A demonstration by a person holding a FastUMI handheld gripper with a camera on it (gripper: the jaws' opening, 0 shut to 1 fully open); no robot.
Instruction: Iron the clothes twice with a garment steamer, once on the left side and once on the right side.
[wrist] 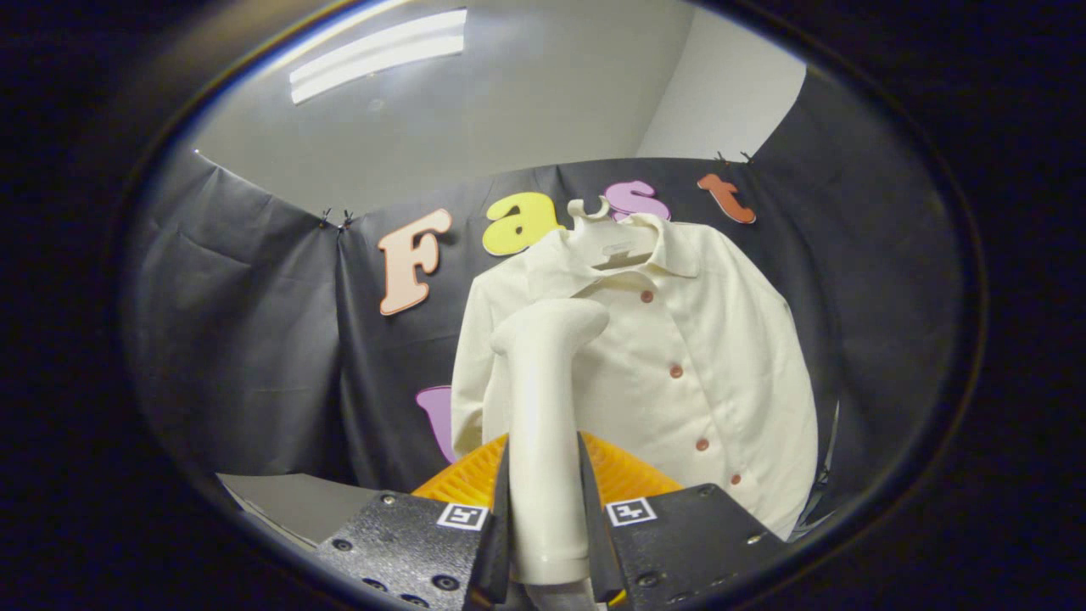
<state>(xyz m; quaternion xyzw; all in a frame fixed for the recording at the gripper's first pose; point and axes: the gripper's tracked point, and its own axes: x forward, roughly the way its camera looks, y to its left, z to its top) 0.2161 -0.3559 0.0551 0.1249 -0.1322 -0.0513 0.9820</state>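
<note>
A cream button-up shirt [704,356] hangs on a pale hanger [607,222] against the black cloth wall, its front with reddish buttons facing me. My gripper [545,518] is shut on the handle of a cream garment steamer [543,399], both fingers pressing its sides. The steamer stands upright between the fingers, its head bent toward the shirt's left half, near the chest. I cannot tell whether the head touches the fabric.
An orange ribbed basket [624,473] sits just beyond the fingers, below the shirt's hem. A pale table surface [293,501] lies beside the basket. The black cloth wall [246,322] closes the space behind the shirt.
</note>
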